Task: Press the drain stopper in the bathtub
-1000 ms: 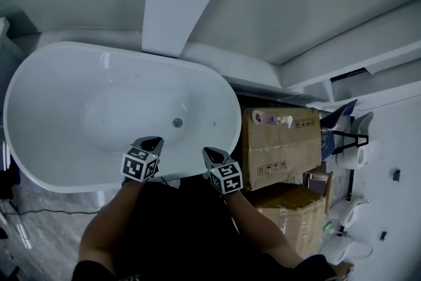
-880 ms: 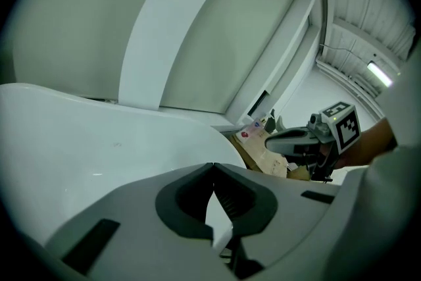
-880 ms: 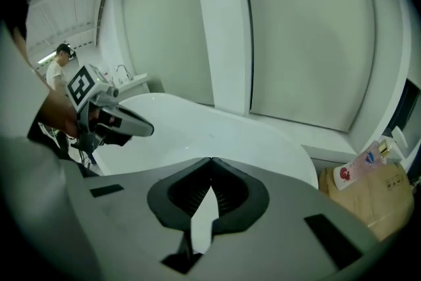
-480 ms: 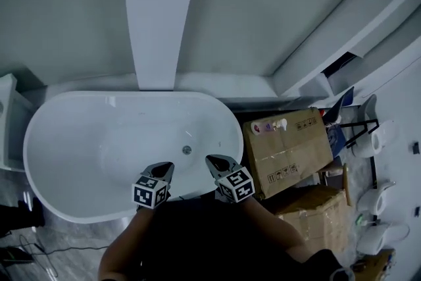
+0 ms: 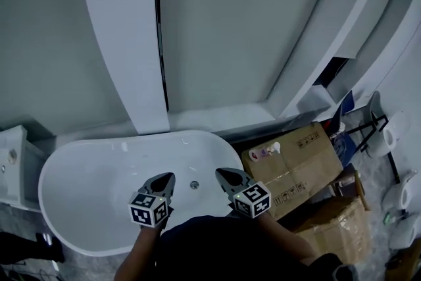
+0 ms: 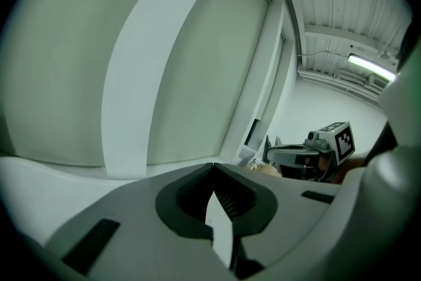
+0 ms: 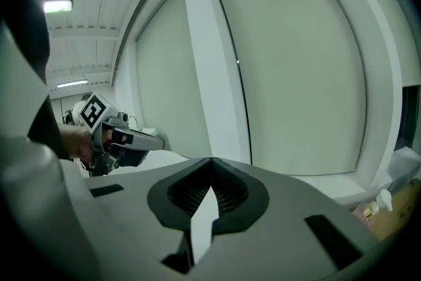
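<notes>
A white oval bathtub [image 5: 85, 174] lies below me in the head view. Its small round metal drain stopper [image 5: 194, 185] sits on the tub floor near the right end. My left gripper [image 5: 166, 178] hangs over the tub's near rim, just left of the stopper, jaws shut and empty. My right gripper [image 5: 222, 175] is just right of the stopper, also shut on nothing. Both gripper views point level at the wall, so neither shows the stopper. The left gripper view shows its own gripper [image 6: 213, 166], and the right gripper view shows its own gripper [image 7: 212, 160].
Cardboard boxes [image 5: 299, 161] stand right of the tub with a pump bottle [image 5: 268, 150] on top. A white wall pillar [image 5: 125, 36] rises behind the tub. A white cabinet [image 5: 12, 164] sits at the left edge. Toilets [image 5: 402, 197] line the far right.
The head view has tilted up, so the tub has slid lower and looks smaller. Both grippers keep their places over the near rim, either side of the stopper.
</notes>
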`<state>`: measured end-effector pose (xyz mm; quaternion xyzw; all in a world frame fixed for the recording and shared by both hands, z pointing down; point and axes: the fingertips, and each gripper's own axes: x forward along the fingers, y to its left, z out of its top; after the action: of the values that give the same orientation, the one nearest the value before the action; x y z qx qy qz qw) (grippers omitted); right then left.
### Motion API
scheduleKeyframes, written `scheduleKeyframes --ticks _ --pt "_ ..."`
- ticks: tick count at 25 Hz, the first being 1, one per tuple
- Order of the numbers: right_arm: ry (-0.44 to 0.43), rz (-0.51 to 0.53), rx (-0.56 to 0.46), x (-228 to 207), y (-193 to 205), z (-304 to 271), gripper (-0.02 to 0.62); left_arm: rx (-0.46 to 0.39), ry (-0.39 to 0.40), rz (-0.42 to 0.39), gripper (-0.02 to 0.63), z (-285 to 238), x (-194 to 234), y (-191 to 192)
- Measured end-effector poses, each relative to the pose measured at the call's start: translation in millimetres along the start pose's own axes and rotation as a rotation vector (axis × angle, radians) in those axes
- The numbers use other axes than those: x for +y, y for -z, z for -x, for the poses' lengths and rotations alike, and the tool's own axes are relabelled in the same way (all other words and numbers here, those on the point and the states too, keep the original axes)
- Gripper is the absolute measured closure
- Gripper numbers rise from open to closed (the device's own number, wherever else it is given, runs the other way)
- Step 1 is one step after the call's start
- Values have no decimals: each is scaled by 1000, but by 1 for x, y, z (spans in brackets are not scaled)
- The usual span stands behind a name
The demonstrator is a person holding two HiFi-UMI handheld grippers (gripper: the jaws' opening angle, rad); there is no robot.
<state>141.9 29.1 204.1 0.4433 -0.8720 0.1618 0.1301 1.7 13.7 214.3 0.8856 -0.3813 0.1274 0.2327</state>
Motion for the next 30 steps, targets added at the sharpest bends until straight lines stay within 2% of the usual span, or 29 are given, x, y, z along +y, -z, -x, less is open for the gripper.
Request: scheduleKeyframes --ticks 3,6,8,13,16,20,23,30 --pt "-4 -21 -69 -13 -27 9 583 -50 -8 -57 595 3 -13 -37" --pt "1 92 -110 -6 -63 23 583 -93 -22 -109 595 11 -25 -65" --pt "-7 136 -171 2 -91 35 583 -129 -36 -128 595 18 -28 -84" --pt "-40 91 -344 -4 -135 68 583 -225 -62 -174 595 36 -39 -125" --pt "-49 105 -401 -2 -153 87 584 -261 -87 -221 595 46 -45 -143" --pt "-37 142 -422 -1 -164 101 584 -276 -96 -261 595 51 -52 -157" --pt "-10 163 -413 -6 -165 105 584 -288 -81 -255 595 51 -58 -162" --pt "18 136 -390 -12 -148 119 584 -272 -53 -253 595 45 -77 -154"
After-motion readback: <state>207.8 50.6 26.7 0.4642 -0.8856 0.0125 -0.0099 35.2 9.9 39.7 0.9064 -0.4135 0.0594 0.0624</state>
